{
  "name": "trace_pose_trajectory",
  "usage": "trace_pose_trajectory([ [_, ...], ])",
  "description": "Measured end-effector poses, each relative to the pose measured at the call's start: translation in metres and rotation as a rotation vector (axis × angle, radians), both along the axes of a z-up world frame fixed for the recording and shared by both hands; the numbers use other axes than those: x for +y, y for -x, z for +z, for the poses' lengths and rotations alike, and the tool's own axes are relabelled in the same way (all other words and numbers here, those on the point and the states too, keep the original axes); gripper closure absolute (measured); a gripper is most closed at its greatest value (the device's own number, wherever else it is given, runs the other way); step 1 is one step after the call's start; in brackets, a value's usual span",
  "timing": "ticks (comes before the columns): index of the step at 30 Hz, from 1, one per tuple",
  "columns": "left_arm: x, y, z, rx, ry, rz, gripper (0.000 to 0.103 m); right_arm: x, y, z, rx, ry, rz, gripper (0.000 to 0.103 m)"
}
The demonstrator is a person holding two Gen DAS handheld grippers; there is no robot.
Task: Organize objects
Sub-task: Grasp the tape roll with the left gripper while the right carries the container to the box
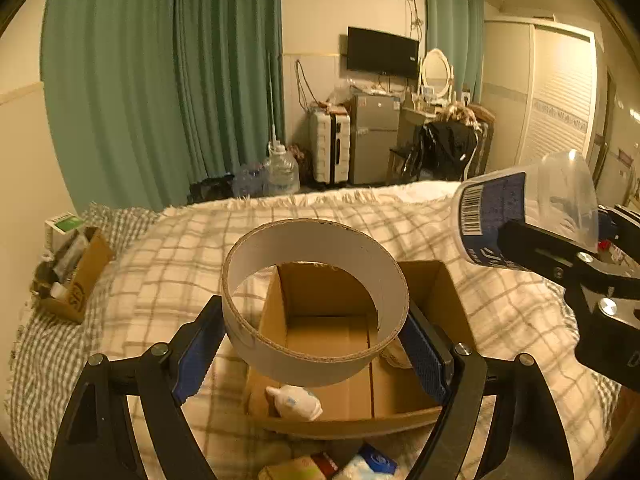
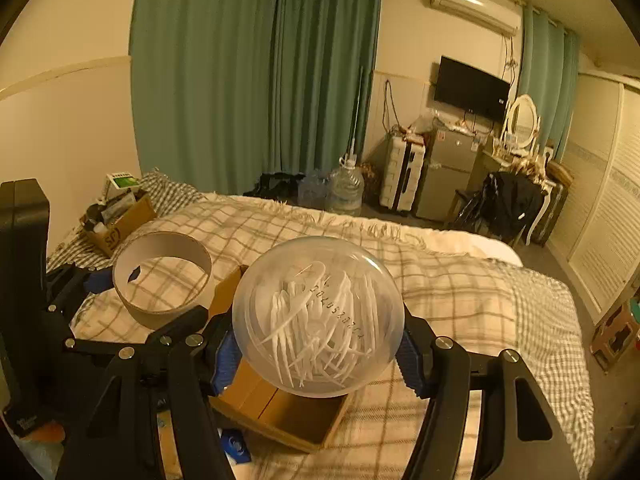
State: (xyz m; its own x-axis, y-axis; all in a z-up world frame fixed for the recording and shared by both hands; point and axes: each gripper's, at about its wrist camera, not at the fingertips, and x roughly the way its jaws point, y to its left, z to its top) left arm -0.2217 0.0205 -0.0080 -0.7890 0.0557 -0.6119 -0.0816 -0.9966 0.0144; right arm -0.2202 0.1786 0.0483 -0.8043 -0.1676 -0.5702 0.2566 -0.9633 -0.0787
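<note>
Green curtains (image 1: pixel 160 80) hang on the far wall of a bedroom, and a black TV (image 1: pixel 382 53) sits on the wall next to them. Below the TV stand a white suitcase (image 1: pixel 330 146) and a small grey fridge (image 1: pixel 374 138). A big water jug (image 1: pixel 281 172) stands on the floor by the curtains.

Close up is a bed with a checked blanket (image 1: pixel 500 300). An open cardboard box (image 1: pixel 434 292) lies on the blanket. A small white thing with blue marks (image 1: pixel 294 401) lies in the near part of the box. Another cardboard box (image 1: pixel 82 280) full of small things sits far off at the left side of the bed.

The left gripper (image 1: pixel 314 344) squeezes a cardboard ring (image 1: pixel 312 248) between its blue pads (image 1: pixel 200 354). The ring is up in the air, right over the open box, and you can see the box through its hole.

The right gripper (image 2: pixel 316 350) squeezes a clear plastic jar (image 2: pixel 318 320) from both sides. The jar is full of thin white sticks (image 2: pixel 320 324). It lies on its side in the air, with its round end facing the camera. It is above the near end of the open box, to the right of the ring. From the left camera the jar shows a blue label with a bar code (image 1: pixel 492 208).
</note>
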Motion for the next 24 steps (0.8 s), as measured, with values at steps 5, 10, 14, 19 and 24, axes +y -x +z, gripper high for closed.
trace_pose_trajectory([
  [5,0.003,0.027,-0.036,-0.058,0.011,-0.006,0.017,0.000,0.037,-0.037,-0.057,-0.004,-0.008,0.040],
  [10,0.004,0.043,-0.069,-0.104,0.014,-0.028,0.017,0.005,0.058,-0.078,-0.121,0.017,-0.006,0.040],
  [14,0.002,0.047,-0.078,-0.122,-0.008,-0.026,0.014,0.012,0.063,-0.094,-0.142,0.038,-0.012,0.039],
  [19,-0.004,0.039,-0.072,-0.121,-0.018,0.002,0.002,0.020,0.050,-0.080,-0.096,0.056,-0.034,0.025],
  [24,-0.015,0.013,-0.055,-0.132,0.018,0.022,0.000,0.028,0.020,-0.049,-0.062,0.055,-0.052,0.022],
])
